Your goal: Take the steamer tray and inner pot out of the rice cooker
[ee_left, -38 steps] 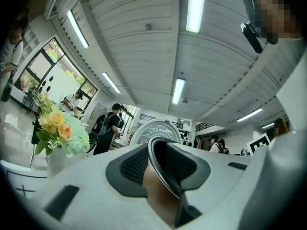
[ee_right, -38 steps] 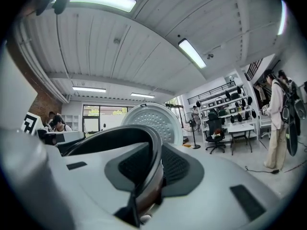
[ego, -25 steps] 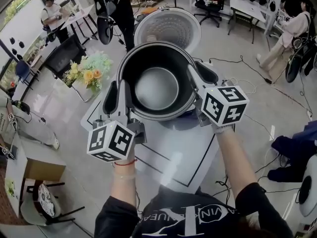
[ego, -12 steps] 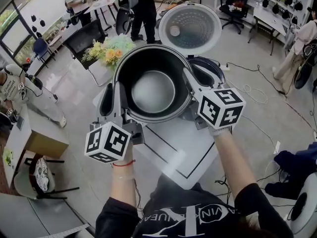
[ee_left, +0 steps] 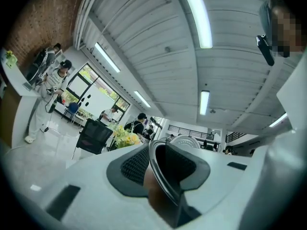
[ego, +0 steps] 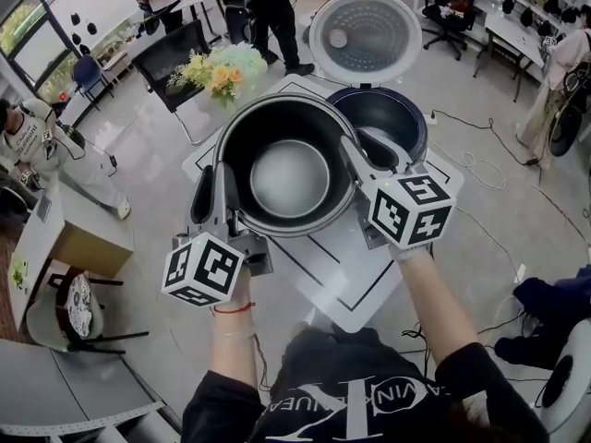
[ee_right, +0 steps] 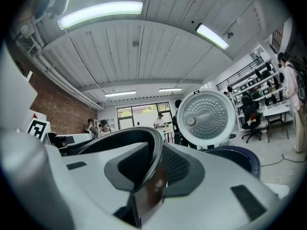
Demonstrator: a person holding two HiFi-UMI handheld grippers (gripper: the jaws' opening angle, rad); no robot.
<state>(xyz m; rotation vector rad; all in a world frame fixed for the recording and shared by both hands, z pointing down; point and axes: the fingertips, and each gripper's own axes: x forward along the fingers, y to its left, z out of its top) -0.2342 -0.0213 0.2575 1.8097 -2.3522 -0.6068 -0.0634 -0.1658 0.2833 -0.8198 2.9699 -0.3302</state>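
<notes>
Behind inner pot, rice cooker, flowers

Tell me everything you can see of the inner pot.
The inner pot is a round, deep, dark metal-looking bowl with a thin rim and a paler grey flat bottom; it looks empty. It is upright, out of the rice cooker, held over the white table just beside the cooker's open body. The left gripper and right gripper clamp opposite sides of its rim.
</notes>
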